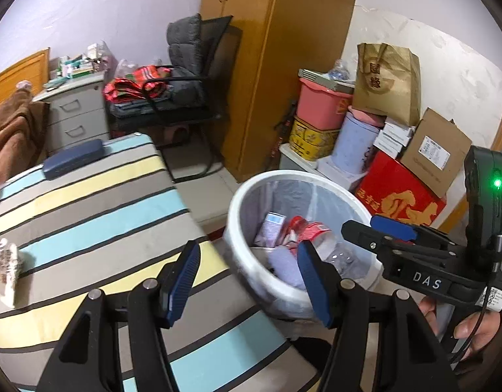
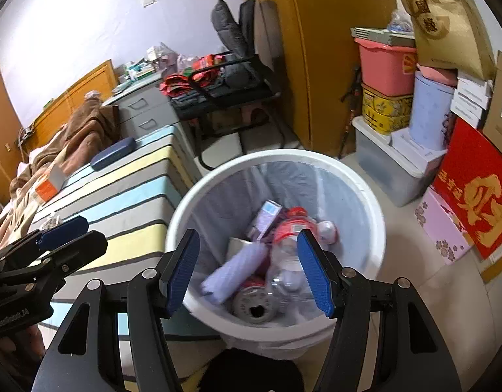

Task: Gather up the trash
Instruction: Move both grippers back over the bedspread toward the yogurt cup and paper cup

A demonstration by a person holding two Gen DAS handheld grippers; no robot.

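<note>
A white trash bin [image 1: 233, 215] with a clear liner stands on the floor beside the striped bed [image 1: 97, 196]. Inside it lie a clear plastic bottle [image 2: 283, 261] with a red label, a small carton [image 2: 265, 217], a can [image 2: 254, 303] and a pale wrapper. My right gripper [image 2: 249, 274] hangs open over the bin's near rim [image 2: 192, 196], with nothing between its blue pads. My left gripper [image 1: 247, 281] is open and empty too, above the bed's edge just left of the bin. A crumpled white paper [image 1: 4, 268] lies on the bed at the far left.
A dark blue case [image 1: 74, 158] and an orange-and-white box [image 2: 50, 184] rest on the bed. Behind stand a grey drawer unit [image 1: 76, 114], a black chair [image 1: 192, 98] piled with clothes and a wooden wardrobe [image 1: 277, 65]. Stacked boxes and a red carton [image 1: 397, 196] crowd the right wall.
</note>
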